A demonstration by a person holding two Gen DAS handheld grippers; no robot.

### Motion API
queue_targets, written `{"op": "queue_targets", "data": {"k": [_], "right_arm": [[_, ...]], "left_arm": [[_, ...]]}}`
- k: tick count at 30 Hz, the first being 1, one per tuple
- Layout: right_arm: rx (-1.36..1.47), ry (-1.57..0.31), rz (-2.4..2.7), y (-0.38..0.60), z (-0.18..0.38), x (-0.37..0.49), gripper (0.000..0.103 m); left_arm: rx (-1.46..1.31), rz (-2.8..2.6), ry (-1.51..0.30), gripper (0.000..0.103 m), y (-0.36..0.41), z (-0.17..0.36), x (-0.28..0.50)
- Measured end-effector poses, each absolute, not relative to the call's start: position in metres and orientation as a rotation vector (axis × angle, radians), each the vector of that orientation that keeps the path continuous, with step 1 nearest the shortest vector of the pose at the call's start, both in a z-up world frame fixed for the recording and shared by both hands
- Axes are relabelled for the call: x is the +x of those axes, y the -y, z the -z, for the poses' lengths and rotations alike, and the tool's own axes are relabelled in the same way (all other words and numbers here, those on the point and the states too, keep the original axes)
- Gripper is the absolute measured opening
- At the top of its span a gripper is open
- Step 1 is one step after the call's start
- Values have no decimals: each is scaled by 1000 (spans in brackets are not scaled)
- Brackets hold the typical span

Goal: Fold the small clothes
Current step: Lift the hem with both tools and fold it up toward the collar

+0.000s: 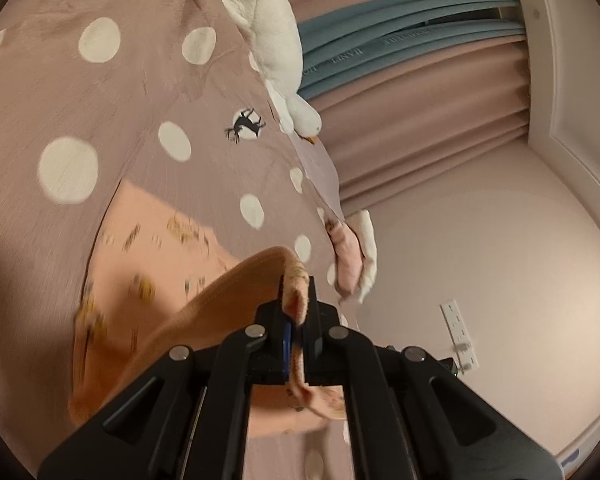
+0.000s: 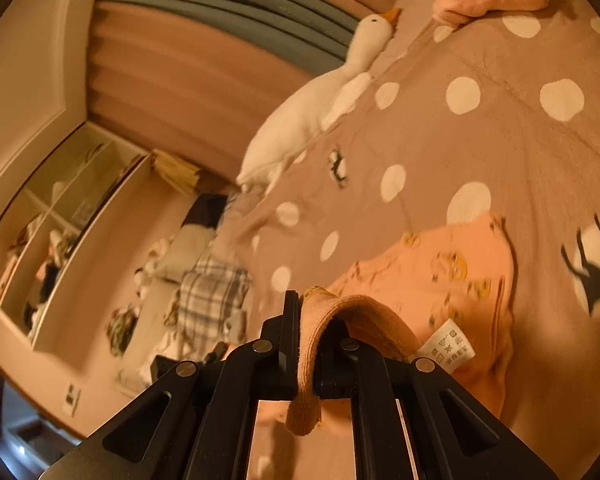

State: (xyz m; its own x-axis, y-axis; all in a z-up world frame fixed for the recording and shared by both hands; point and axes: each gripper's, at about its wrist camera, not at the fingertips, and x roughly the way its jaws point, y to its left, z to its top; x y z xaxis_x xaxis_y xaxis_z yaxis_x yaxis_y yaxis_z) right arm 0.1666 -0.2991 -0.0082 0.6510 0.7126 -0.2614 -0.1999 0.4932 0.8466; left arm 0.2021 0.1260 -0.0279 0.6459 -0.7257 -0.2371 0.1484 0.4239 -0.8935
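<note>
Both grippers, left gripper (image 1: pixel 296 320) and right gripper (image 2: pixel 308 344), clamped tight on ribbed hem of small peach printed cotton garment (image 2: pixel 452 276), lifted above polka-dot bedspread (image 1: pixel 140 120). Mid-fold; next likely lay hem over the far end, edges aligned.

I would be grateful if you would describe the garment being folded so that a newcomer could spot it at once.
Look at the pinkish-brown bedspread with big white dots. On it lies a small peach garment printed with little yellow motifs, its ribbed edge pinched in both the left gripper and the right gripper. Unlike the white plush goose nearby, it is flat, with a white care label.
</note>
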Motion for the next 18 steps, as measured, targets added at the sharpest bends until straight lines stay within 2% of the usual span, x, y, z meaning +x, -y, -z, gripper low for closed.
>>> {"op": "queue_targets", "data": {"k": [8,15,16,17,18], "right_arm": [[913,-811,-487,302,36,247,9],[973,-1010,-342,310,86,293,9],[985,-1030,-338,313,91,297,11],[1016,-1038,-343,317,93,299,18],[1077,-1036,-355,323,96,301,30]], "left_arm": [[-974,448,-746,2,-126,57,278],[-902,236,-955,1,-121,104,334],[-904,209,-980,2,-122,109,339],[-917,195,-1000,2,-123,113,343],[-932,192,-1010,6,-124,115,347]]}}
